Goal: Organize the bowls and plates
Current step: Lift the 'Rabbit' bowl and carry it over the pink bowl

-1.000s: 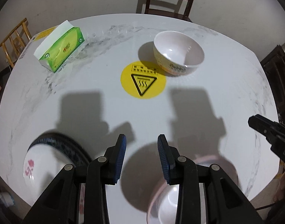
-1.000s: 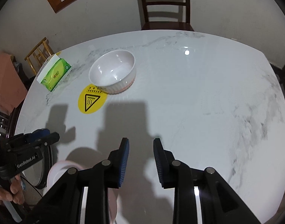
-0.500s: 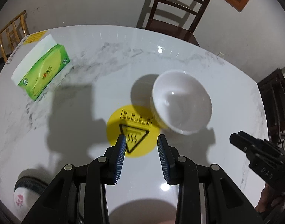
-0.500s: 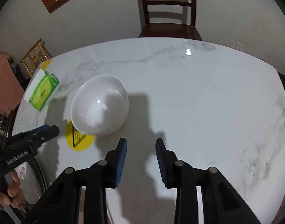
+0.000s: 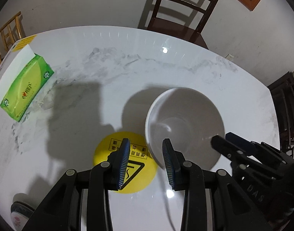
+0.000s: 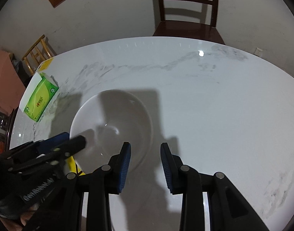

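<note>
A white bowl (image 5: 183, 123) stands upright on the marble table (image 5: 127, 80), beside a round yellow warning sticker (image 5: 125, 165). My left gripper (image 5: 146, 155) hovers open over the bowl's near-left rim, and nothing is pressed between its blue pads. From the right wrist view, the bowl (image 6: 112, 123) is just ahead on the left. My right gripper (image 6: 145, 155) is open above the bowl's right rim and holds nothing. Each gripper shows in the other's view: the right gripper (image 5: 233, 148) over the bowl's right side, the left gripper (image 6: 70, 142) at its left rim.
A green tissue box (image 5: 25, 90) lies at the table's far left. A blue-rimmed plate (image 5: 18, 213) peeks in at the near left corner. A dark wooden chair (image 6: 185, 19) stands behind the table, and a light wooden chair (image 6: 37, 52) at the left.
Both grippers have moved forward and somewhat down to the white bowl, which now lies close under them. The plate and the near pinkish bowl have slid almost out of view.
</note>
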### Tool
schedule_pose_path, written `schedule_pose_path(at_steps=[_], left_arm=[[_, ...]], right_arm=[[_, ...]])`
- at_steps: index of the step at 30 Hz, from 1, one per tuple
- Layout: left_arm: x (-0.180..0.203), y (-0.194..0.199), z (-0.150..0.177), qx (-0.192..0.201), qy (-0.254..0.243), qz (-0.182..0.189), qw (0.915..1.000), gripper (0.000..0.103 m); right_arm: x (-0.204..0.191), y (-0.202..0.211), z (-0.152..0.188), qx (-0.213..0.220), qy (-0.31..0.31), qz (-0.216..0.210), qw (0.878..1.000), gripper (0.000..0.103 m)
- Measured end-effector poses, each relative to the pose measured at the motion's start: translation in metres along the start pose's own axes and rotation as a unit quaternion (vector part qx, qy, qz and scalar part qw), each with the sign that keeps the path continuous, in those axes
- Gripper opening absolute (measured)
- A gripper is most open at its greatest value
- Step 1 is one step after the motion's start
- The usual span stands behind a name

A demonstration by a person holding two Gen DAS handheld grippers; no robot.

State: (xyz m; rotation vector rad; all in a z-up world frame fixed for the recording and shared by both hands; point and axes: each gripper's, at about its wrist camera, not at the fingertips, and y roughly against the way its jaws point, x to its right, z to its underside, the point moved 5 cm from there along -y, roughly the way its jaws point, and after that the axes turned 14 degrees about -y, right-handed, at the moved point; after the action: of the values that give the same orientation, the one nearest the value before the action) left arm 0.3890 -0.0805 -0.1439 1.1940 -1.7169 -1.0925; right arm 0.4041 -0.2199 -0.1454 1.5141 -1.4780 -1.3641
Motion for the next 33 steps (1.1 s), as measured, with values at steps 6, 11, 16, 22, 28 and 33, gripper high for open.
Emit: schedule_pose_path(at_steps=[6, 11, 16, 22, 28, 33], left_arm=[[0.001, -0.021, 0.005, -0.014, 0.006, 0.017, 0.9997, 0.029], [0.006, -0.019, 0.008, -0.012, -0.003, 0.019, 0.9997, 0.019], [0.011, -0.014, 0.017, -0.019, -0.006, 0.02, 0.9996, 0.019], [0.02, 0.009, 0.022, -0.011, -0.019, 0.014, 0.9997, 0.019], [0.033, 0.044, 0.031, 0.006, -0.035, 0.002, 0.9994, 0.019], [0.046, 0.067, 0.046, 0.008, -0.051, -0.009, 0.9986, 0.019]], right_arm=[[-0.002, -0.009, 0.004, -0.008, -0.007, -0.009, 1.0, 0.02], [0.002, -0.008, 0.008, -0.02, -0.021, -0.013, 1.0, 0.018], [-0.001, 0.0, 0.018, -0.018, -0.014, -0.004, 1.0, 0.018], [-0.005, 0.028, 0.028, -0.007, -0.007, -0.005, 1.0, 0.018], [-0.007, 0.061, 0.043, 0.006, -0.005, -0.01, 1.0, 0.018], [-0.008, 0.09, 0.062, 0.016, -0.002, -0.009, 1.0, 0.018]])
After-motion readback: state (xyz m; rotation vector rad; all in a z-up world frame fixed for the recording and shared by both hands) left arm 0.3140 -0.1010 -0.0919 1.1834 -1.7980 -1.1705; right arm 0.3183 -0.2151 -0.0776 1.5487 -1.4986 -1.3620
